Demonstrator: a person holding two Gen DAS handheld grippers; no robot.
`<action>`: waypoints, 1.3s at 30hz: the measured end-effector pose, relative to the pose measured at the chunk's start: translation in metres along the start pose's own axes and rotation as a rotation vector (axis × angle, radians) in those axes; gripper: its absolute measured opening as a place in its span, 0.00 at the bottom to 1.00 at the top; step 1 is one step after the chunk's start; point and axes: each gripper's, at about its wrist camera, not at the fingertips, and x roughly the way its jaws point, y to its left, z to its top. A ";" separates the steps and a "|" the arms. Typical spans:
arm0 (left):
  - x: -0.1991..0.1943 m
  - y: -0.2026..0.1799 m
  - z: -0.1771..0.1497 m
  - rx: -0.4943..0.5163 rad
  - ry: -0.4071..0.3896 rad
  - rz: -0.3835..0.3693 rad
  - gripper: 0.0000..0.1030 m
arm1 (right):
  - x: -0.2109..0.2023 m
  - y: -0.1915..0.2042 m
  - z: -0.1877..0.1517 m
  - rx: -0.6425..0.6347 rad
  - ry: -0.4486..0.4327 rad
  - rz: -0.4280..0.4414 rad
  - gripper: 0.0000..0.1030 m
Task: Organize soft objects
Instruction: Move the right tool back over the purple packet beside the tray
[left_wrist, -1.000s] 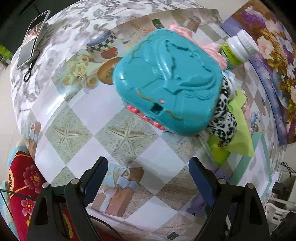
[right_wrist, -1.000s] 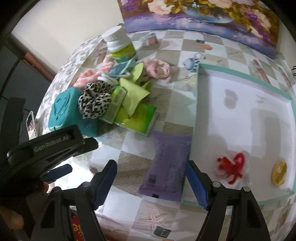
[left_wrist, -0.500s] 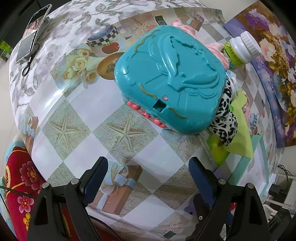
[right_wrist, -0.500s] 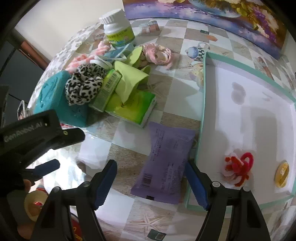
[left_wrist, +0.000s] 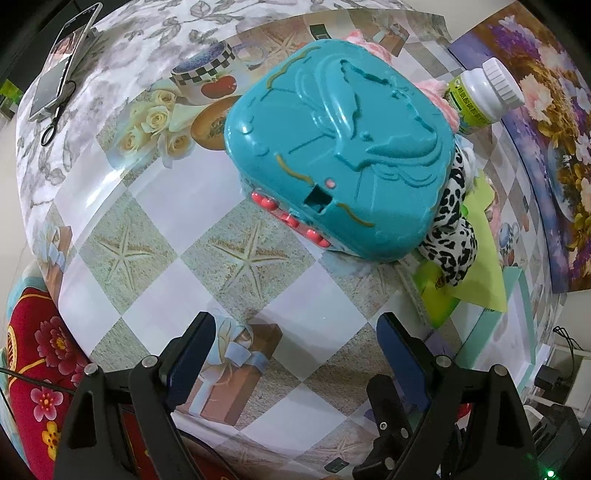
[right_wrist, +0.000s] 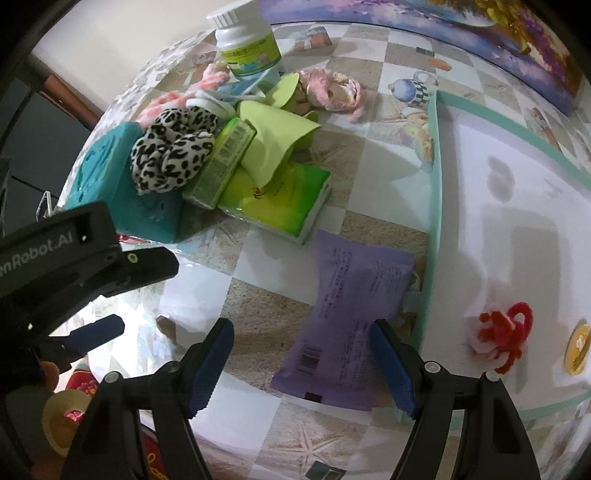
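Observation:
A purple soft pack lies flat on the table against the tray's left rim; my right gripper hangs open just above its near end, nothing gripped. A leopard-print scrunchie rests on a teal plastic case. A green tissue pack, a green box and a pink scrunchie lie in the pile behind. A red scrunchie sits in the white tray. My left gripper is open above bare tablecloth, in front of the teal case.
A white bottle with a green label stands at the back of the pile. A yellow round item lies in the tray. A phone lies at the table's far left edge. A floral picture lines the right side.
My right gripper has come down and forward towards the purple pack, which now reaches between its fingers. The left gripper has barely shifted.

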 end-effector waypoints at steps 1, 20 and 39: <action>0.001 0.000 0.000 0.000 0.001 0.000 0.87 | 0.000 -0.002 0.000 0.004 0.000 0.004 0.77; 0.011 0.016 0.002 -0.035 0.017 -0.022 0.87 | -0.012 -0.031 0.014 0.026 -0.021 -0.033 0.77; 0.015 0.048 0.014 -0.084 0.046 -0.068 0.87 | 0.003 -0.016 0.017 0.024 0.003 -0.035 0.76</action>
